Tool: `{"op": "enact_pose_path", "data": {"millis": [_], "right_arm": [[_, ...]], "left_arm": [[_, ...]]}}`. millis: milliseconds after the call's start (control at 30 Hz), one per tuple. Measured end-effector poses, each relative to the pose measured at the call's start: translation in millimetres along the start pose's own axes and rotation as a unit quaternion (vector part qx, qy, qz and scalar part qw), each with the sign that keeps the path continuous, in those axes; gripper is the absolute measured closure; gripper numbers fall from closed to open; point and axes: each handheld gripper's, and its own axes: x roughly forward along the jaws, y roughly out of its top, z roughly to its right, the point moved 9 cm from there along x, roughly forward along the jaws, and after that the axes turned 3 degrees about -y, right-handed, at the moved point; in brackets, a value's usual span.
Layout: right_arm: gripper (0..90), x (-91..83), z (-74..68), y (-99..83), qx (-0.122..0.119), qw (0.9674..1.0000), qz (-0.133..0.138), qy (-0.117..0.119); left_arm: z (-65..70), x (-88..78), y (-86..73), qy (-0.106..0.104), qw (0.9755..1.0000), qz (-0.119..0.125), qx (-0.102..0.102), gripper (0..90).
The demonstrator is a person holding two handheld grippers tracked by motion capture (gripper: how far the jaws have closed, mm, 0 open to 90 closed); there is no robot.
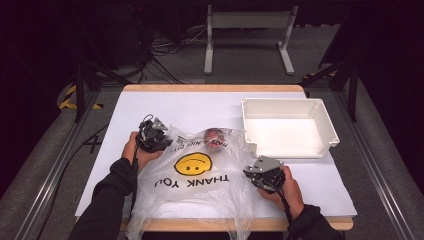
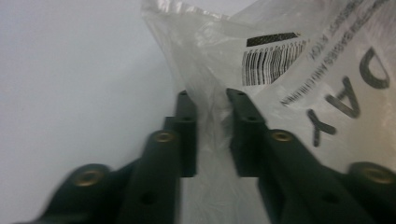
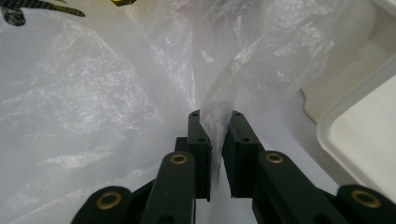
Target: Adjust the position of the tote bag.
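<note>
High view: we see a clear plastic bag (image 1: 200, 175) lying on the desk (image 1: 150, 105), a red object (image 1: 215, 136) inside it, a white tray (image 1: 287, 127) just beside. The left gripper (image 2: 211, 100) and right gripper (image 3: 214, 115) each hold a fold of film between narrow fingers. We judge that uneven pulling could tear or slip the film, letting the object roll.

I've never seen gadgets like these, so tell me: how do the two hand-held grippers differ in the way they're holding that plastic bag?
The left gripper holds a fold at the bag's printed side, near a barcode; the right gripper holds plain clear film beside the white bin. The left's jaws stand wider apart around bunched plastic; the right's are nearly closed on a thin fold. Both are black, two-jawed and pinch the same bag.
</note>
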Motion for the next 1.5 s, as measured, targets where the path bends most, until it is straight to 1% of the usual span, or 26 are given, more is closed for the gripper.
{"op": "enact_pose_path", "data": {"millis": [33, 67, 100, 200, 367, 400, 500, 633, 733, 767, 800, 833, 867, 900, 933, 967, 1000, 1033, 1067, 1100, 1133, 1167, 1200, 1333, 1433, 1500], "right_arm": [[82.5, 0.8, 0.3, 0.7, 0.0, 1.0, 0.001, -0.001], [82.7, 2.0, 0.4, 1.8, 0.0, 1.0, 0.002, -0.001], [82.8, 3.0, 0.0, 2.4, 0.0, 1.0, 0.0, -0.001], [84.7, 6.6, 0.1, 6.0, -0.003, 1.0, 0.003, -0.004], [87.0, 12.9, 3.6, 16.9, 0.001, 0.9999, 0.009, -0.01], [86.7, 15.6, 5.1, 19.8, 0.003, 0.9998, 0.01, -0.014], [86.8, 25.2, 10.0, 28.1, 0.002, 0.9997, 0.012, -0.022], [86.9, 33.4, 12.0, 33.1, -0.003, 0.9995, 0.011, -0.028], [86.9, 34.7, 13.3, 35.6, -0.003, 0.9994, 0.013, -0.03], [86.9, 34.7, 13.3, 35.6, -0.003, 0.9994, 0.013, -0.03], [86.8, 33.7, 13.9, 35.8, -0.002, 0.9994, 0.016, -0.03], [86.8, 31.3, 15.5, 36.4, 0.001, 0.9994, 0.02, -0.028], [86.8, 31.3, 15.5, 36.4, 0.001, 0.9994, 0.02, -0.028], [86.5, 30.1, 16.2, 36.8, 0.003, 0.9994, 0.022, -0.027], [85.8, 28.5, 17.1, 37.3, 0.005, 0.9993, 0.025, -0.028], [84.7, 25.9, 18.1, 37.6, 0.006, 0.9992, 0.028, -0.028], [84.7, 25.9, 18.1, 37.6, 0.006, 0.9992, 0.028, -0.028], [83.8, 24.4, 18.5, 37.6, 0.007, 0.9991, 0.03, -0.028], [82.8, 22.6, 19.0, 37.4, 0.008, 0.9991, 0.032, -0.028], [82.6, 18.3, 20.3, 36.4, 0.009, 0.999, 0.034, -0.027], [82.6, 18.3, 20.3, 36.4, 0.009, 0.999, 0.034, -0.027], [82.5, 17.0, 20.8, 36.0, 0.009, 0.999, 0.035, -0.027], [81.4, 14.2, 21.6, 34.8, 0.011, 0.9989, 0.037, -0.026], [79.0, 5.6, 24.0, 32.9, 0.014, 0.9987, 0.044, -0.023], [75.9, -1.2, 25.5, 33.2, 0.018, 0.9982, 0.053, -0.021], [73.7, -6.2, 24.6, 34.1, 0.019, 0.9979, 0.06, -0.014]], "left_arm": [[-5.3, -2.9, -1.7, 0.011, 0.9999, 0.004, -0.003, 87.6], [-8.8, -4.9, -3.0, 0.012, 0.9998, 0.009, -0.009, 88.8], [-11.4, -7.3, -4.4, 0.011, 0.9998, 0.014, -0.014, 89.1], [-22.1, -16.5, -8.3, 0.029, 0.9989, 0.028, -0.024, 89.5], [-38.2, -31.8, -18.1, 0.044, 0.997, 0.046, -0.043, 89.5], [-41.4, -34.2, -19.6, 0.047, 0.9968, 0.048, -0.043, 89.5], [-53.6, -43.2, -26.4, 0.06, 0.9943, 0.063, -0.062, 89.5], [-57.8, -45.7, -29.6, 0.059, 0.9936, 0.069, -0.068, 89.4], [-56.2, -48.6, -27.9, 0.057, 0.9926, 0.082, -0.07, 84.2], [-54.2, -50.5, -26.2, 0.051, 0.992, 0.091, -0.07, 84.2], [-53.8, -53.3, -24.5, 0.054, 0.9913, 0.101, -0.066, 80.4], [-52.3, -55.0, -23.6, 0.052, 0.9908, 0.105, -0.067, 68.7], [-50.0, -57.8, -22.3, 0.047, 0.9905, 0.112, -0.064, 68.7], [-47.5, -61.7, -20.6, 0.047, 0.9896, 0.122, -0.059, 65.7], [-45.8, -64.5, -19.6, 0.049, 0.9887, 0.129, -0.058, 58.6], [-41.1, -72.6, -17.7, 0.055, 0.9875, 0.142, -0.042, 41.5], [-41.1, -72.6, -17.7, 0.055, 0.9875, 0.142, -0.042, 35.4], [-37.8, -76.1, -17.7, 0.061, 0.9865, 0.148, -0.035, 35.4], [-33.1, -80.3, -18.0, 0.061, 0.9861, 0.153, -0.02, 29.2], [-29.6, -83.5, -18.9, 0.064, 0.9854, 0.157, -0.014, 21.0], [-26.4, -86.0, -20.0, 0.062, 0.9853, 0.159, -0.009, 21.0], [-18.5, -90.9, -22.4, 0.048, 0.9849, 0.166, -0.004, 18.8], [-13.8, -94.4, -25.1, 0.046, 0.9848, 0.168, -0.001, 16.1], [6.8, -105.7, -41.1, 0.044, 0.9843, 0.17, 0.023, 14.4], [24.3, -111.5, -58.3, 0.036, 0.9851, 0.163, 0.042, 14.0], [35.0, -112.3, -70.4, 0.011, 0.9865, 0.159, 0.038, 14.2]]}}
